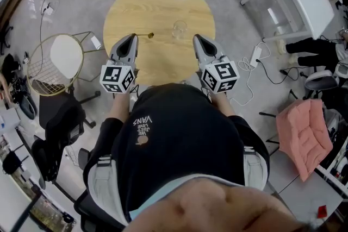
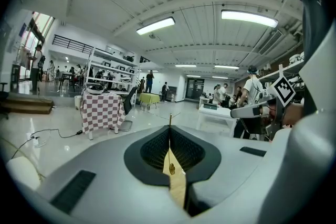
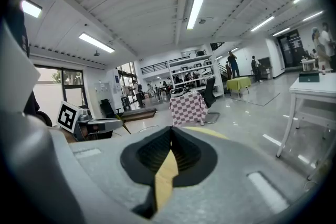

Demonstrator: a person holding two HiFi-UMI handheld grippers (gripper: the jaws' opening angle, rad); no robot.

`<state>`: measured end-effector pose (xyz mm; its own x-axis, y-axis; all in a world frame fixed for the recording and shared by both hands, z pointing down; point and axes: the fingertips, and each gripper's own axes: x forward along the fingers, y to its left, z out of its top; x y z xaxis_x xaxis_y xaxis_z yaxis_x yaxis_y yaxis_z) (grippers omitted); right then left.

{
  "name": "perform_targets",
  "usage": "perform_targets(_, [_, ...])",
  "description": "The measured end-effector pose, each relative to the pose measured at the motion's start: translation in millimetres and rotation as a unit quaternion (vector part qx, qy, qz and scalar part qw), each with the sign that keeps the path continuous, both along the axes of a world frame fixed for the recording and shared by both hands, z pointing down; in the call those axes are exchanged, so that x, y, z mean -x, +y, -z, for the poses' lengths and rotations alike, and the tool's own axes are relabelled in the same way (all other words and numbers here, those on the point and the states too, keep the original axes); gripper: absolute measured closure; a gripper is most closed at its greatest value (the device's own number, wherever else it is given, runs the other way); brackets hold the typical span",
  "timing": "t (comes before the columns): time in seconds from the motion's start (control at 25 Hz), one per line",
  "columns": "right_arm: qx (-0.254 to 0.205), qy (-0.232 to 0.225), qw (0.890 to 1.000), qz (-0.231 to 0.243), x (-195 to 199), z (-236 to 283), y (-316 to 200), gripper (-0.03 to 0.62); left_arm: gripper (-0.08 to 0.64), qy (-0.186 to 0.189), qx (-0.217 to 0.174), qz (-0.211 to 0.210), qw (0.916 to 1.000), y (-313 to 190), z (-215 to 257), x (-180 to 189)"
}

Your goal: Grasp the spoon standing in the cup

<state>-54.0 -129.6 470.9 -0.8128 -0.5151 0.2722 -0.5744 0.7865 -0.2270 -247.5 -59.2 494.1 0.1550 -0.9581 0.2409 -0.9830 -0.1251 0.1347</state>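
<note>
Grippers hover side by side over the near edge of a round wooden table (image 1: 157, 2). The left gripper (image 1: 132, 38) has its jaws pressed together on the thin handle of a gold spoon (image 1: 145, 36), which sticks out sideways from the tip above the table's middle. The right gripper (image 1: 197, 38) has its jaws together with nothing between them. A little farther in, just right of the spoon's bowl and apart from it, a clear glass cup (image 1: 179, 29) stands upright.
</note>
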Motion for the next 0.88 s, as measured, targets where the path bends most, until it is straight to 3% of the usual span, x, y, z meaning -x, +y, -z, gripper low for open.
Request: perform_targets(0.88, [-0.011,0.039,0.999,0.009,0,-13,10,0.595,0.546,0.006,0.006,0.007,0.9999,23,-6,-3])
